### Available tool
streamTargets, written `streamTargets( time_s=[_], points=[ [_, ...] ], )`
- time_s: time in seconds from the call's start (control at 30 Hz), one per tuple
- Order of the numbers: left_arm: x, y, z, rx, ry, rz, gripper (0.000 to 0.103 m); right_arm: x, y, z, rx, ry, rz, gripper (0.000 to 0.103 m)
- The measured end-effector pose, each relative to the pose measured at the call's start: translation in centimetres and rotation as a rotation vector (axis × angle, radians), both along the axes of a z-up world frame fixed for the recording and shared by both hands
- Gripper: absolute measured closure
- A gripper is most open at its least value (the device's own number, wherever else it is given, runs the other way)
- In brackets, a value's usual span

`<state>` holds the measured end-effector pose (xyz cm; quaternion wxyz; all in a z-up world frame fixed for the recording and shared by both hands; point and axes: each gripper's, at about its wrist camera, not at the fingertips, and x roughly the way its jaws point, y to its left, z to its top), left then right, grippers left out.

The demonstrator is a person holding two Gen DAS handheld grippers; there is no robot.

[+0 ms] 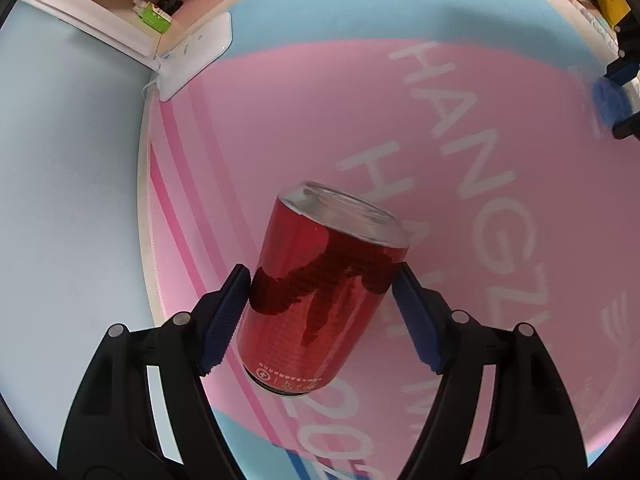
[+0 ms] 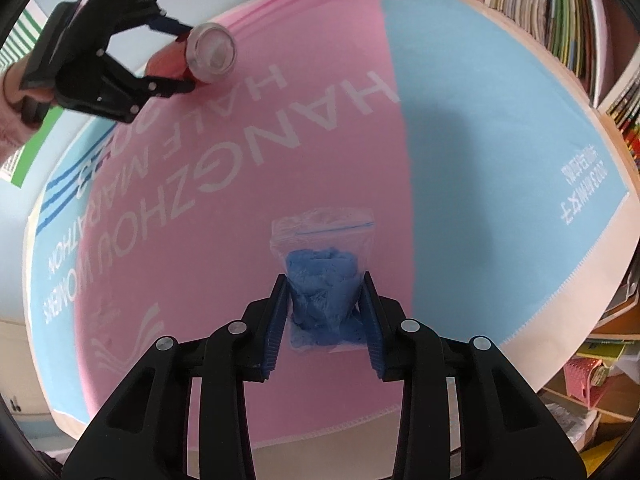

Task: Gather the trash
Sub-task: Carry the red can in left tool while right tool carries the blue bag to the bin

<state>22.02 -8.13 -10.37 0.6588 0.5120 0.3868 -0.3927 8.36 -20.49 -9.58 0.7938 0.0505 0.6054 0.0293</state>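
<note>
Left wrist view looks down along the left gripper (image 1: pixel 322 280), whose two blue pads (image 1: pixel 224 320) press on opposite sides of a red drink can (image 1: pixel 320 292). The can sits tilted between the jaws, its silver end pointing away from the camera and its base nearest the lens, clear of the pink and blue cloth (image 1: pixel 400 100) below it. Gripping across the round body, about midway along it, probably keeps the can from rolling out sideways. Far off to the upper right of this tool, the other gripper's blue load shows at the edge.

Right wrist view shows the right gripper (image 2: pixel 324 312) closed on a small clear zip bag (image 2: pixel 324 276) stuffed with something crumpled and blue. The jaws pinch the lower, fuller part of the bag, so the seal end stands up ahead of the fingertips; squeezing the bulk likely gives a firmer hold than the thin plastic top. Up and to the left of this tool, a hand holds the left gripper with the can.

No bin appears in either view, so I judge both pieces are picked up and awaiting carrying off.
</note>
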Motion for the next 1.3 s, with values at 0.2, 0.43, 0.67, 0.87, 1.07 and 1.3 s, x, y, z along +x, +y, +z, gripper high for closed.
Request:
streamTargets(
  time_s=[0.2,0.43,0.67,0.87,1.07,1.3],
  points=[
    [-2.9,-0.5,1.4,0.002,-0.016,-0.008,0.032,-2.1,-0.8,1.3,0.009,-0.034,-0.014,0.067],
    [-6.6,-3.1,4.1,-0.033,-0.024,-0.033,0.032,-5.7,-3.2,3.3,0.008,-0.081,-0.058,0.067],
    [-13.5,-7.4,6.4,-0.112,0.044,-0.082,0.032,-11.4,-7.5,4.9,0.011,-0.117,-0.159,0.067],
    [-19.2,-12.0,7.0,-0.135,0.056,-0.164,0.032,-16.6,-11.0,5.9,-0.003,-0.130,-0.234,0.067],
    [-25.3,-16.6,7.6,-0.189,0.098,-0.202,0.032,-22.7,-15.3,7.0,-0.005,-0.171,-0.333,0.067],
    [-31.7,-22.3,7.6,-0.213,0.119,-0.284,0.032,-31.0,-20.3,7.9,-0.030,-0.198,-0.428,0.067]
  ],
)
